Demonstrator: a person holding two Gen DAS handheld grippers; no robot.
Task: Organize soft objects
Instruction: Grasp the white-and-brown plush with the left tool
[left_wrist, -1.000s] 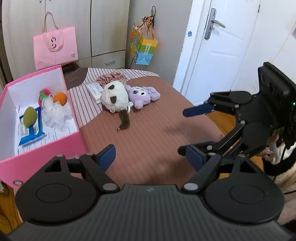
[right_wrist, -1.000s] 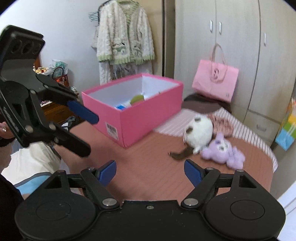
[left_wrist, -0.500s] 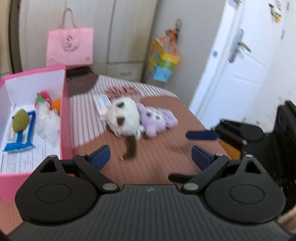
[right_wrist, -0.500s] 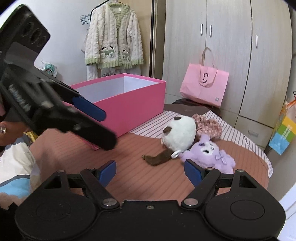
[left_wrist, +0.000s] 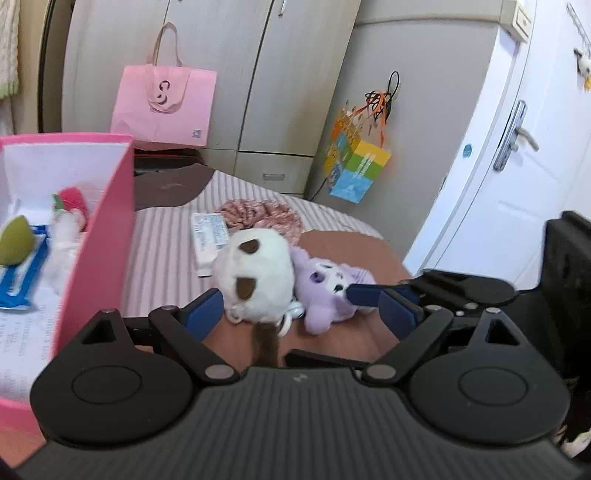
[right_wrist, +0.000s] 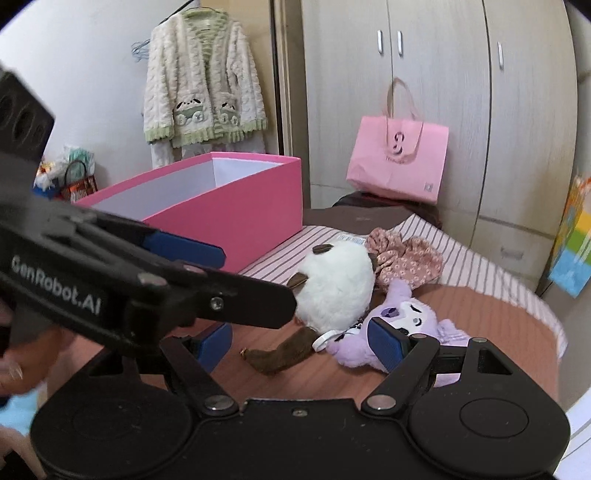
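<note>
Both jaws gaping wide: the left hand-held gripper (left_wrist: 301, 310) is nearing the white plush (left_wrist: 255, 273), the right hand-held gripper (right_wrist: 301, 341) probably targeting the purple plush (right_wrist: 391, 328); each should straddle its body before closing.

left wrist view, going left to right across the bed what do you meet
pink box → white tube → white plush → purple plush → right tool, jaws apart, reaching in from the right edge
</note>
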